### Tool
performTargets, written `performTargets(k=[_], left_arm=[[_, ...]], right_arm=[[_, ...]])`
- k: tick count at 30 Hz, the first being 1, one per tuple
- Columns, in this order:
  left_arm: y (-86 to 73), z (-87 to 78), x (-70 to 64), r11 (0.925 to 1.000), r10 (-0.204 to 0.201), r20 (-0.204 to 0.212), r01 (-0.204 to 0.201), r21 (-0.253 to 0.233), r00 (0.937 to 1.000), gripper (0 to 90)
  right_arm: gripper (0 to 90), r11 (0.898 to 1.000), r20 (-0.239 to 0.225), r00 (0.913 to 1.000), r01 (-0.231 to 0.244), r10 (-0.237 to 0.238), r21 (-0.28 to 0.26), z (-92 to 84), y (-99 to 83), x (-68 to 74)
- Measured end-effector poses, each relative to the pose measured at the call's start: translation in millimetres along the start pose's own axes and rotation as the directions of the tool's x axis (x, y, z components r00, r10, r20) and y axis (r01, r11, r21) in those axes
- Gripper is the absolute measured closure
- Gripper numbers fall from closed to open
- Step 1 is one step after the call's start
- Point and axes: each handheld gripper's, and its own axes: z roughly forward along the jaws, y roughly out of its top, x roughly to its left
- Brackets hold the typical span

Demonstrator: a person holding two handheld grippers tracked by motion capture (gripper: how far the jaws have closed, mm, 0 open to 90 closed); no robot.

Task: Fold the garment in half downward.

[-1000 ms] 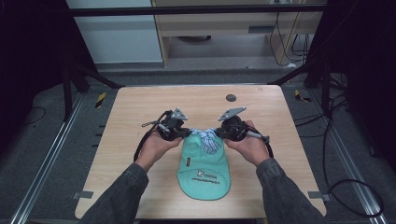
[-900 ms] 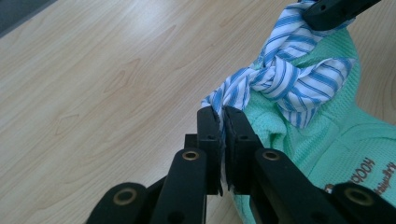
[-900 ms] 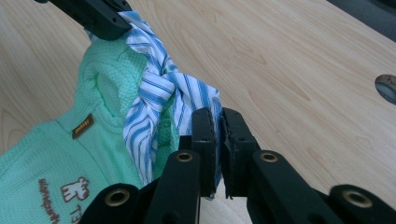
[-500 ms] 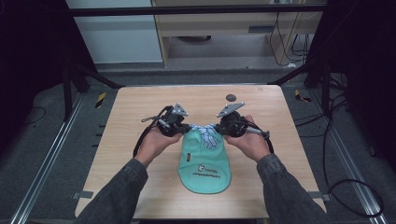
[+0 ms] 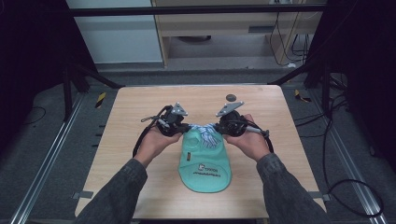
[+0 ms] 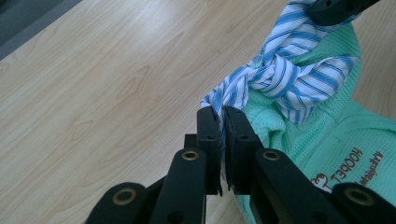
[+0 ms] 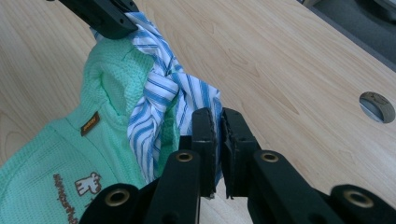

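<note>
A mint-green knitted garment [image 5: 205, 163] with a printed logo lies flat on the wooden table [image 5: 130, 107]. At its far end is a blue-and-white striped tie [image 5: 208, 133], knotted in the middle. My left gripper [image 5: 186, 127] is shut on the left tail of the tie, and the cloth is pinched between its jaws [image 6: 222, 112]. My right gripper [image 5: 217, 128] is shut on the right tail [image 7: 218, 114]. The knot [image 6: 280, 77] sits between the two grippers, over the garment's collar [image 7: 107, 79]. Each gripper view shows the other gripper's jaw tip on the striped cloth at its top edge.
A round dark hole [image 5: 230, 97] is set in the table just beyond the right gripper, also seen in the right gripper view [image 7: 377, 106]. Bare wood lies to the left and right of the garment. Dark frame rails and cables surround the table.
Both grippers and the garment's top have crept slightly toward the far edge of the table. Both grips on the striped tie are the same.
</note>
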Motion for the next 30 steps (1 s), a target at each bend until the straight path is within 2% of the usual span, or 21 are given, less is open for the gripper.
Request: performTargets(k=[11,30], left_arm=[[6.5,-5.3,1.4,0.9999,0.006,-0.010,-0.006,-0.013,0.9999,85.8],[13.3,-8.0,2.3,0.9995,0.014,-0.029,-0.015,-0.028,0.9995,85.7]], right_arm=[[84.5,1.000,0.012,0.9997,0.022,-0.022,-0.005,-4.9,6.9,-1.6],[84.3,1.000,0.025,0.9995,0.021,-0.020,-0.022,-8.5,11.3,-7.0]])
